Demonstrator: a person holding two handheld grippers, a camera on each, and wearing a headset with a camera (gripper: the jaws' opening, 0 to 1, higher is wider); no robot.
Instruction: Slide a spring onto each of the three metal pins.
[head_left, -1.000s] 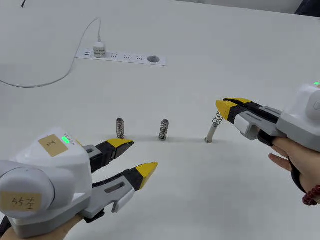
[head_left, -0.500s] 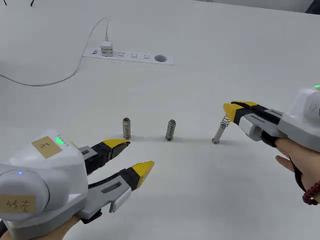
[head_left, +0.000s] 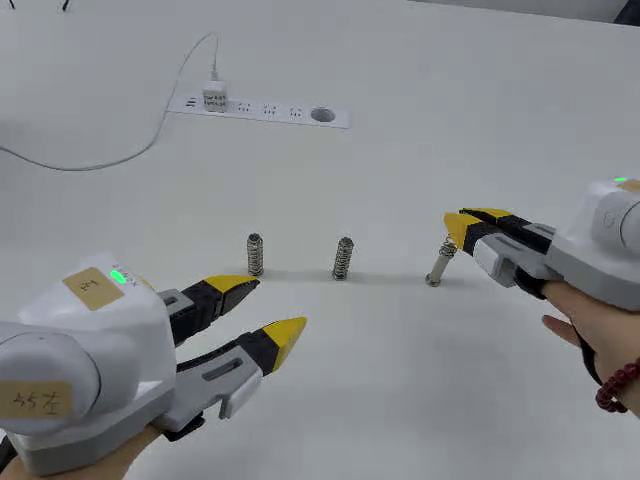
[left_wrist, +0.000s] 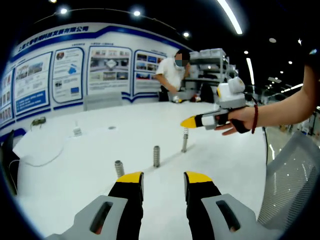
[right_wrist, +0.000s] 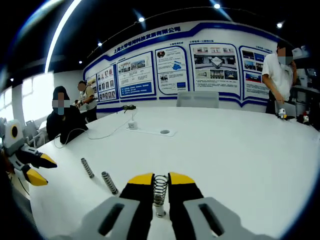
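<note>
At centre right of the head view, the right gripper (head_left: 458, 226) is pinching the spring (head_left: 447, 247) on the tilted pin (head_left: 436, 270) between narrow jaws; at lower left, the left gripper (head_left: 272, 305) is hovering, jaws wide, near two upright spring-covered pins (head_left: 255, 255) on the white surface (head_left: 400, 150)

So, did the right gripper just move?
Yes, slightly: the right gripper, holding the spring, came lower toward the base of the tilted pin, which keeps its gap from the middle pin.
</note>
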